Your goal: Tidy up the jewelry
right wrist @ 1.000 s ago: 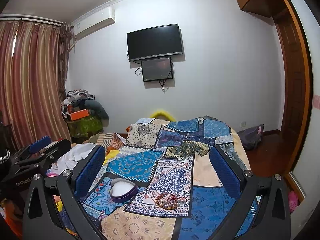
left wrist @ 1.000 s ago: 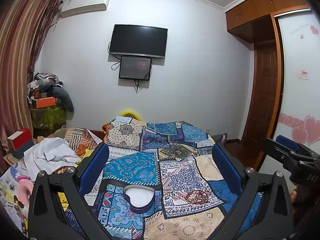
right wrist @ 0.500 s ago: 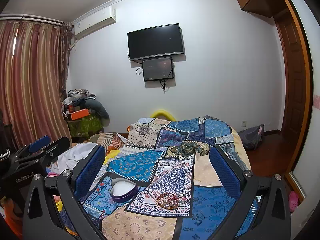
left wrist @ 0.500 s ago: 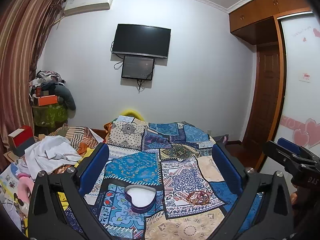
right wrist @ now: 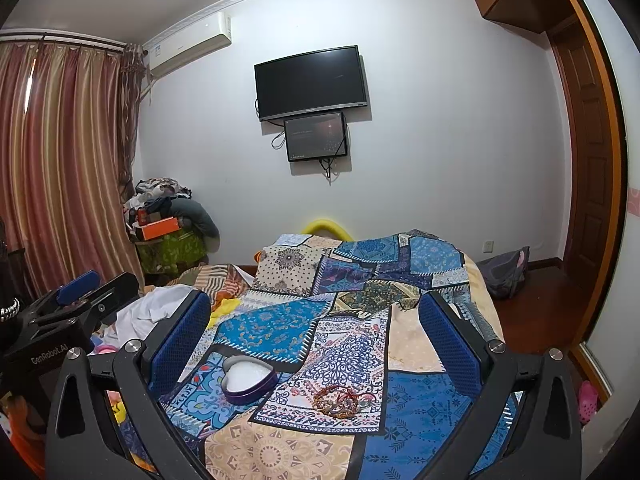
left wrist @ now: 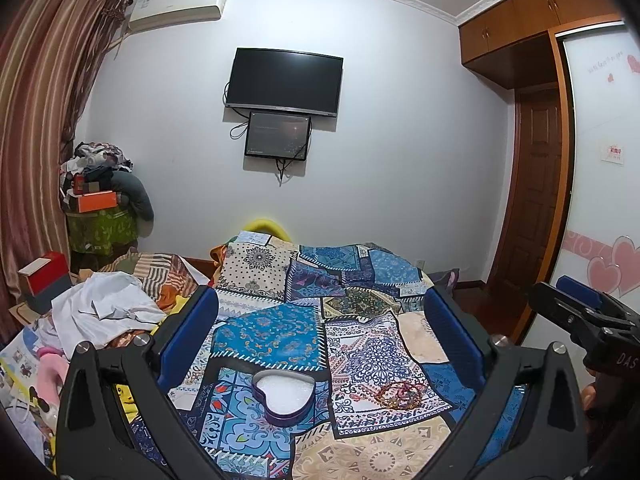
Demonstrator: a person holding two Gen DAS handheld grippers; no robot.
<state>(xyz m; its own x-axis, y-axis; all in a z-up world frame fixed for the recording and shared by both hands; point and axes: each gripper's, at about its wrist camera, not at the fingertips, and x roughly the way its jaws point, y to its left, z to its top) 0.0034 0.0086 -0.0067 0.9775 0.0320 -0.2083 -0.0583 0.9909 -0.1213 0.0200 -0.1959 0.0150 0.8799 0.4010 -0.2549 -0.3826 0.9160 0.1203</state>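
A purple heart-shaped box (left wrist: 283, 397) with a white lining lies open on the patchwork bedspread (left wrist: 280, 332). A small pile of red and gold bracelets (left wrist: 399, 394) lies to its right. My left gripper (left wrist: 320, 328) is open and empty, held above and short of the box. In the right wrist view the box (right wrist: 249, 379) and the bracelets (right wrist: 341, 400) lie between the fingers of my right gripper (right wrist: 314, 326), which is open and empty above them. Each gripper shows at the edge of the other's view.
A heap of white cloth and clothes (left wrist: 100, 308) lies at the bed's left. A red box (left wrist: 42, 276) and a cluttered stand (left wrist: 100, 216) sit by the curtain. A TV (left wrist: 284, 80) hangs on the far wall. A wooden door (left wrist: 532, 184) is at the right.
Both views have drifted slightly; the room sits a little to the right in the left wrist view. The box and bracelets have not moved. Both grippers stay open.
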